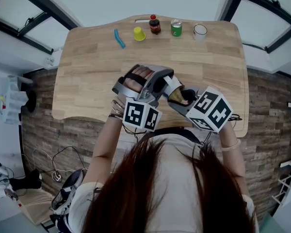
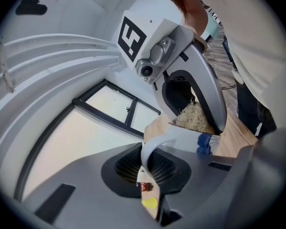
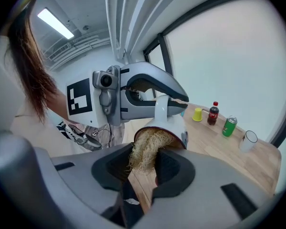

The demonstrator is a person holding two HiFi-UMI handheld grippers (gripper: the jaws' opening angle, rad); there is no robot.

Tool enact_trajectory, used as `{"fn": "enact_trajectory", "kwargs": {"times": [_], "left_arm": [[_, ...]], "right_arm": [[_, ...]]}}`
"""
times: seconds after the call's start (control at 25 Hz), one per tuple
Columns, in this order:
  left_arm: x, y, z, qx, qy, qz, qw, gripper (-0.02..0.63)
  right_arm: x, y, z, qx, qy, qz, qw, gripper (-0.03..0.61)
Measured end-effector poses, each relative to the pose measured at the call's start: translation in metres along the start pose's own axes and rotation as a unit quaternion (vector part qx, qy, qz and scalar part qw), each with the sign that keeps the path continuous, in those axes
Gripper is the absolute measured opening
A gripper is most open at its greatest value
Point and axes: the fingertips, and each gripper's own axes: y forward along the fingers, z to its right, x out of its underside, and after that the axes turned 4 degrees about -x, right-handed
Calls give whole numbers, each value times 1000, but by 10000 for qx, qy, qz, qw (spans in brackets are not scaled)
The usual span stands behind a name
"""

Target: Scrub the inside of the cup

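Pale wooden table [image 1: 87,81] stands over a dark plank floor [image 1: 271,106], with large windows beyond its far edge. Along the far edge, from left to right, are a blue stick [image 1: 119,38], a yellow cup [image 1: 139,33], a cola bottle [image 1: 154,24], a green can [image 1: 176,27] and a pale cup [image 1: 200,31], each apart from the next. Both tools are held over the middle of the near edge, well apart from that row. The left hand-held gripper [image 2: 150,170] is clenched on the curved handle [image 2: 148,151] of the white cup [image 2: 188,138], so the cup is carried clear of the table, tipped on its side with its mouth facing the other tool. The right hand-held gripper [image 3: 142,165] is clenched on a straw-coloured fibre scrubber [image 3: 144,149], and the front of the scrubber sits inside the cup's mouth, touching the rim and inner wall. In the head view the cup [image 1: 174,86] lies between the left hand-held gripper [image 1: 161,85] and the right hand-held gripper [image 1: 185,102], just beside both.
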Motion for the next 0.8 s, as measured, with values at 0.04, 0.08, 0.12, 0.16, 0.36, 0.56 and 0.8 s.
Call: {"fn": "enact_trajectory", "kwargs": {"times": [0.04, 0.08, 0.12, 0.16, 0.36, 0.56, 0.8], "left_arm": [[1, 0, 1, 21, -5, -16, 10000, 25], [1, 1, 1, 41, -10, -30, 10000, 25], [1, 1, 2, 59, -16, -42, 10000, 25], [2, 1, 2, 76, -22, -52, 10000, 25], [3, 2, 6, 184, -37, -121, 9998, 25], [5, 4, 12, 310, -63, -178, 9993, 25], [6, 6, 16, 412, -107, -243, 9988, 25]], "right_arm": [[1, 1, 0, 29, -72, -50, 10000, 121], [1, 1, 0, 59, -148, -104, 9998, 121], [2, 2, 0, 91, -227, -161, 9996, 121], [3, 3, 0, 122, -308, -217, 9992, 121], [8, 6, 0, 211, -612, -481, 9967, 121], [14, 10, -1, 245, -803, -677, 9942, 121], [19, 11, 0, 253, -896, -793, 9925, 121]]}}
